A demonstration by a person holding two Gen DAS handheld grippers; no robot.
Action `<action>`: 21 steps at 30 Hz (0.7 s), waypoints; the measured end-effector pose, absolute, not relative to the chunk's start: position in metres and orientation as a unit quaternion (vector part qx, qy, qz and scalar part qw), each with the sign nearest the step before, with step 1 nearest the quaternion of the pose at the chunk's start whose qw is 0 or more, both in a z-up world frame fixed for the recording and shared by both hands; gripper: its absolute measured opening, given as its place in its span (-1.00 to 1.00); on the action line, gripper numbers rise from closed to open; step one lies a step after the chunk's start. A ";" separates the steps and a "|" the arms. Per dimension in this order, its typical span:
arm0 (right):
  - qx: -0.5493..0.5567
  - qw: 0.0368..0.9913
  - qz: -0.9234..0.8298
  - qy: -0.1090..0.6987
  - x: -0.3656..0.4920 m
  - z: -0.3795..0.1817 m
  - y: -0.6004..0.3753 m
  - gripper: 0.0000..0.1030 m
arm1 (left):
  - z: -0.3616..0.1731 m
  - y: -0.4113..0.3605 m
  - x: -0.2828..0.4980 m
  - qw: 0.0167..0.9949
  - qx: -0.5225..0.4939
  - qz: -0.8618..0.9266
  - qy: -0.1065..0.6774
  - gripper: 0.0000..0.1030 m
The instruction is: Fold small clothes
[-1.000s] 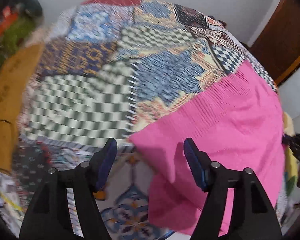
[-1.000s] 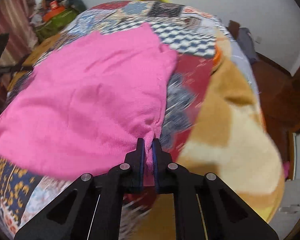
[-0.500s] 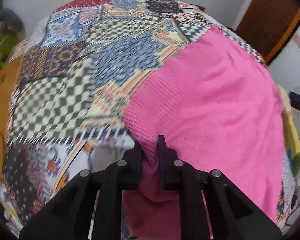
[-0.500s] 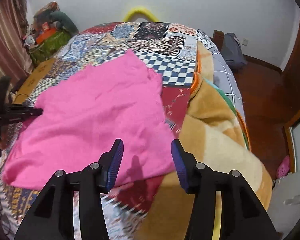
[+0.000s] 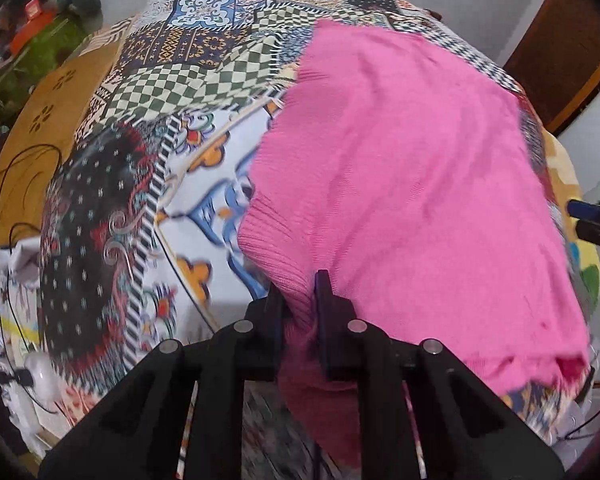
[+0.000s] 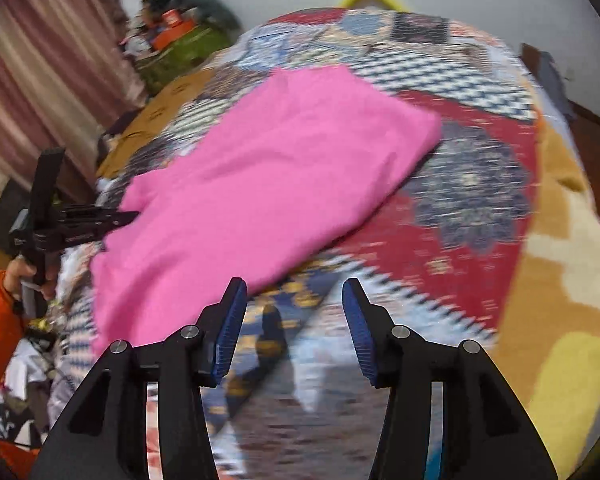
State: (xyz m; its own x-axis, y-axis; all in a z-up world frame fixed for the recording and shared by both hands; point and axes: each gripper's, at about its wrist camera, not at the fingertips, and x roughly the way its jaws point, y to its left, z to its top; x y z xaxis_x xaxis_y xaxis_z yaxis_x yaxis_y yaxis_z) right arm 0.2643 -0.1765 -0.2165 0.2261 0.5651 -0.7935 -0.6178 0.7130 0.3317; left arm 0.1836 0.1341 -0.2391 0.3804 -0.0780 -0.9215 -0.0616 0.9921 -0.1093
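One pink garment (image 5: pixel 400 184), two tools

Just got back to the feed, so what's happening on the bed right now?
A person holding a gripper in each hand is folding a pink knit garment spread on a patchwork quilt. The left gripper is clamped on the garment's ribbed edge. The right gripper is open and empty, hovering above the quilt just off the garment's near edge. The garment lies mostly flat, with no finished fold visible yet.
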 end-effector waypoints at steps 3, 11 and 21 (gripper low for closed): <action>-0.025 0.767 0.394 0.506 0.255 -0.225 -0.161 -0.11 | -0.234 0.124 0.170 0.830 -0.080 -0.024 0.552 -0.74; -0.069 0.776 0.391 0.489 0.256 -0.238 -0.148 -0.91 | -0.226 0.090 0.170 0.839 -0.080 -0.052 0.535 -0.75; -0.125 0.801 0.338 0.479 0.263 -0.245 -0.172 -0.93 | -0.222 0.098 0.160 0.842 -0.087 -0.052 0.529 -0.45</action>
State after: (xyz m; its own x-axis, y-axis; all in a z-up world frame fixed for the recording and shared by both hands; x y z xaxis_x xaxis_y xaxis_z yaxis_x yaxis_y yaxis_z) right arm 0.2629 -0.1716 -0.2453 0.3131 0.4215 -0.8510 -0.6603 0.7407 0.1239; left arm 0.1599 0.0978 -0.2217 0.4340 -0.1808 -0.8826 -0.0045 0.9792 -0.2028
